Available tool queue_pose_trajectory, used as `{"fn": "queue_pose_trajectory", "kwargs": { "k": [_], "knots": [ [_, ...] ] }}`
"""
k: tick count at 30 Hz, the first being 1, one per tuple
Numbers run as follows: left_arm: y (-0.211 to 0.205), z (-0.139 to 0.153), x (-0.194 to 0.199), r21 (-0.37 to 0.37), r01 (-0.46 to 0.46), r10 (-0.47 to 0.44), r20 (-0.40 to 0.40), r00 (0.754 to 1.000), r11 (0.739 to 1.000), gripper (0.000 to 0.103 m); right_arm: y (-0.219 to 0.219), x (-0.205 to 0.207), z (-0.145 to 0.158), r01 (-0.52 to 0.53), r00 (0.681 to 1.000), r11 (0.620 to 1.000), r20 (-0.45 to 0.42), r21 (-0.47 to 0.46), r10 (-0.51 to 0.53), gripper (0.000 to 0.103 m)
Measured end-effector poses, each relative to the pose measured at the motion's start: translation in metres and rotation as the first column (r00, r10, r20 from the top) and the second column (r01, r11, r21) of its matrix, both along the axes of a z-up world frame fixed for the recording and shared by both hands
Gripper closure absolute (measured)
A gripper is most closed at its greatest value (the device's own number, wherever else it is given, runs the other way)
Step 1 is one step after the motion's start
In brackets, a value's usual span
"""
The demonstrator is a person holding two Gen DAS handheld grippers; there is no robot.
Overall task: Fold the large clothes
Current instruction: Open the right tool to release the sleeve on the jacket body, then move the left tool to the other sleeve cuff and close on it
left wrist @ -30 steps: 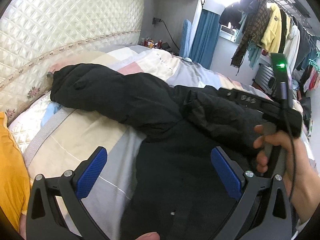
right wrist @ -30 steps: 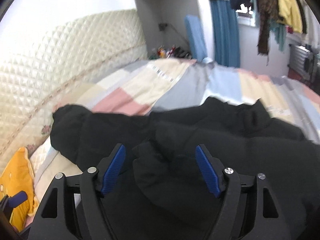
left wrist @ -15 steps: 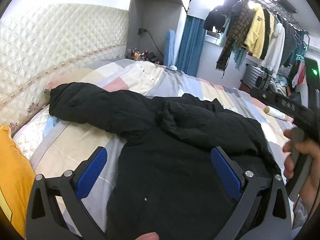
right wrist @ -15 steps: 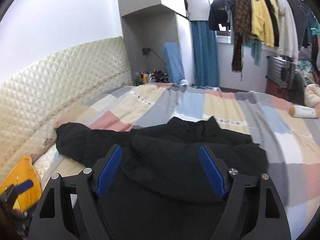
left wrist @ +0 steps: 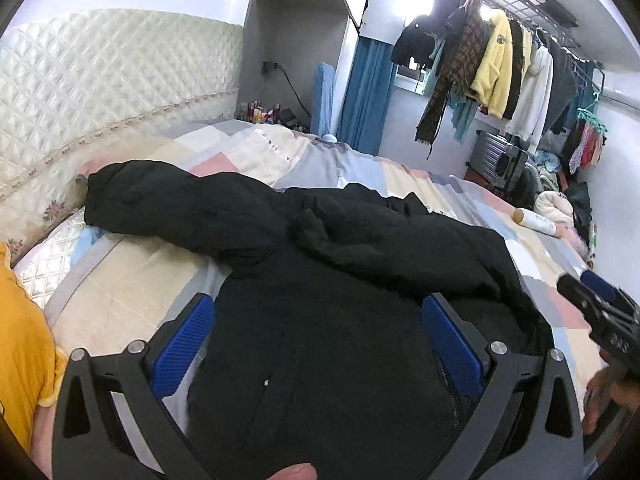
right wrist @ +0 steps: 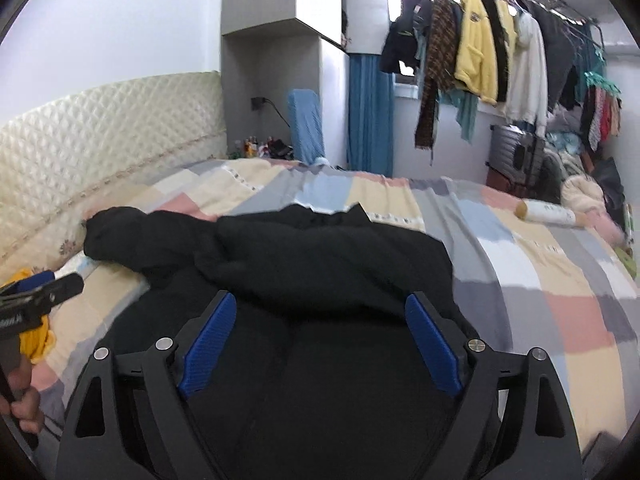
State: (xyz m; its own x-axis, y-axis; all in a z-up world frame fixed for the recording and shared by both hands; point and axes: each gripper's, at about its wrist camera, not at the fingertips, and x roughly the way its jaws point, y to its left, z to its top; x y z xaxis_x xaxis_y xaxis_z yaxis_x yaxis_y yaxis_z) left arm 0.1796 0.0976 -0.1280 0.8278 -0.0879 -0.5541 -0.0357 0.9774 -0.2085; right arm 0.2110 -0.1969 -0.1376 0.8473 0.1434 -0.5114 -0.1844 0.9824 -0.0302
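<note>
A large black padded jacket (left wrist: 340, 320) lies spread on the patchwork bed, also in the right wrist view (right wrist: 320, 280). One sleeve (left wrist: 168, 200) stretches left toward the headboard; the other sleeve (left wrist: 400, 240) lies folded across the chest. My left gripper (left wrist: 316, 340) is open and empty, held above the jacket's body. My right gripper (right wrist: 320, 344) is open and empty, also above the jacket, and shows at the right edge of the left wrist view (left wrist: 600, 312).
A quilted cream headboard (left wrist: 100, 92) stands at the left. A white bottle (right wrist: 546, 213) lies on the bedspread (right wrist: 540, 280) at the far right. Hanging clothes (right wrist: 480, 52) and a suitcase (right wrist: 516, 156) stand beyond the bed. A yellow cloth (left wrist: 20, 340) is at the left edge.
Both grippers have pulled back and up from the jacket. The right gripper has let go of the sleeve, which now lies folded across the chest.
</note>
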Motion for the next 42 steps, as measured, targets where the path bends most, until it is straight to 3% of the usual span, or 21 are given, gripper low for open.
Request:
{"fn": "queue_pose_trajectory", "kwargs": {
  "k": [10,17,28,36,42],
  "knots": [
    [-0.014,-0.01,-0.005,0.016,0.018,-0.018,0.016,1.0,1.0,0.0,-0.036,-0.032,-0.012,0.039,0.999,0.999,-0.009,0.03,-0.039,0.014],
    [-0.016,-0.022,-0.004,-0.018,0.03,-0.03,-0.004,1.0,0.999,0.0,-0.068,-0.052,-0.02,0.074,0.997,0.995,-0.028,0.069,-0.072,0.01],
    [-0.02,-0.041,-0.009,0.008,0.032,-0.032,-0.052,0.998,0.999,0.0,-0.095,-0.075,-0.02,0.088,0.996,0.995,0.024,0.055,-0.089,0.001],
    [0.003,-0.028,-0.002,-0.018,-0.031,0.031,-0.027,0.999,0.999,0.0,-0.098,-0.066,-0.035,0.061,0.998,0.996,-0.022,0.057,-0.06,0.0],
    [0.043,-0.007,0.025,-0.055,-0.046,0.044,-0.035,0.998,0.997,0.0,-0.097,-0.063,-0.043,0.042,0.998,0.996,-0.052,0.08,-0.038,0.0]
  ]
}}
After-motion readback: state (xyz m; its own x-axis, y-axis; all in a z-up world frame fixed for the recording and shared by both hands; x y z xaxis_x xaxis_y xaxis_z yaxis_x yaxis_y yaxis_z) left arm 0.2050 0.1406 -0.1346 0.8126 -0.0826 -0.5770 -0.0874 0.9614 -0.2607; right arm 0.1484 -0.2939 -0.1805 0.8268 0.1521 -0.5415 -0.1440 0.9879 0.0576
